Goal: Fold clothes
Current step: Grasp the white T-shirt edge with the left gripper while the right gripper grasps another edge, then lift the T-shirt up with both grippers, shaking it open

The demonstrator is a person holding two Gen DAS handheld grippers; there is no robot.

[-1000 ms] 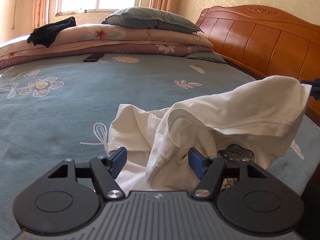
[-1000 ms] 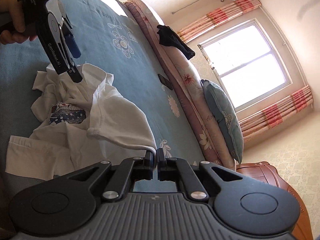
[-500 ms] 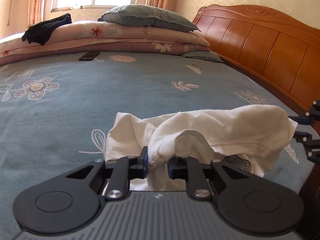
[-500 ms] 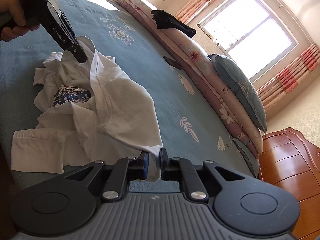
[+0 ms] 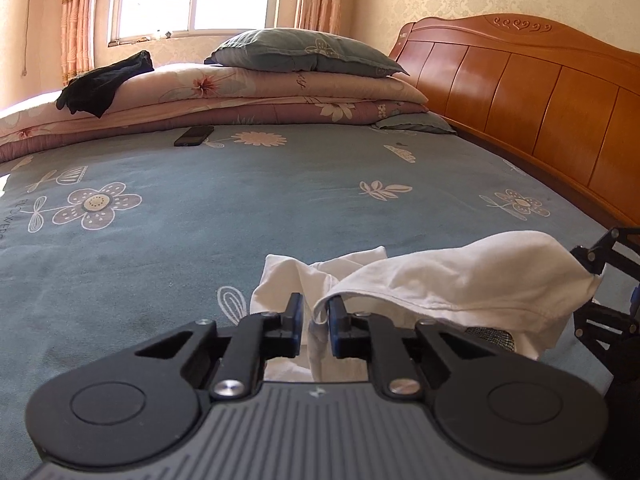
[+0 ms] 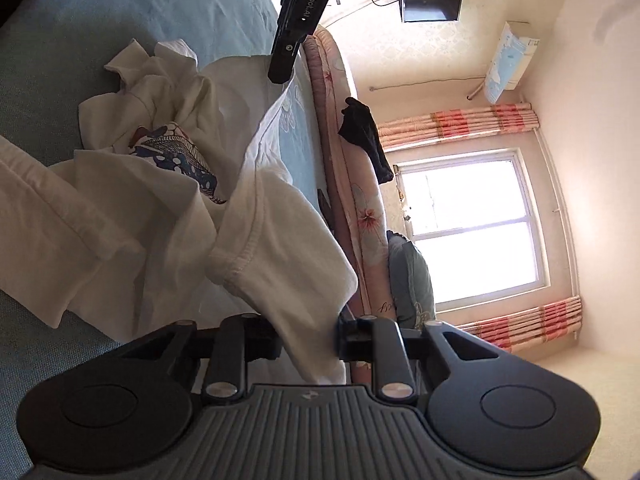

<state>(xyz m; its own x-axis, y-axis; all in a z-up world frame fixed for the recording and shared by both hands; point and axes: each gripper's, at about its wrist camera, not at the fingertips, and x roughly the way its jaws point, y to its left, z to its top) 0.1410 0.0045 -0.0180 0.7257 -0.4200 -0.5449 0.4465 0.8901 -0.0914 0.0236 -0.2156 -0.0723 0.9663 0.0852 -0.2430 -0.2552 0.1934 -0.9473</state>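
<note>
The left gripper (image 5: 314,322) is pinching a hem edge of the white T-shirt (image 5: 460,280) between its blue-padded fingers (image 5: 295,320); the jaws are closing the last bit, with cloth plainly between them. In the right wrist view the right gripper (image 6: 308,340) is holding another part of the same garment, a hemmed fold running down between its fingers (image 6: 264,338); these jaws are closing too, with fabric filling the gap, though whether both pads are pressing firmly I cannot tell for certain.

Just beyond the two grips, the T-shirt is lying bunched near the edge of the blue flowered bedsheet (image 5: 200,232), with one stretch of cloth being held up between the two tools and the rest slumping in loose ridges. A sleeve (image 6: 52,216) is sprawling toward the near side, and the printed fish design (image 6: 176,156) is showing through crumpled folds, so the garment is neither flat nor squared.

Judging from this, the folding is only beginning: the shirt is being gripped at two points, probably to be lifted and spread out. Flattening, bringing the sleeves in and doubling the body all appear to be left.

Farther off, a dark phone (image 5: 194,136) is lying on the sheet, and behind it the stacked quilts (image 5: 240,96) are carrying a grey pillow (image 5: 304,54) and a black garment (image 5: 104,84), which is also unfolded. The wooden headboard (image 5: 540,92) is closing off the right side.
</note>
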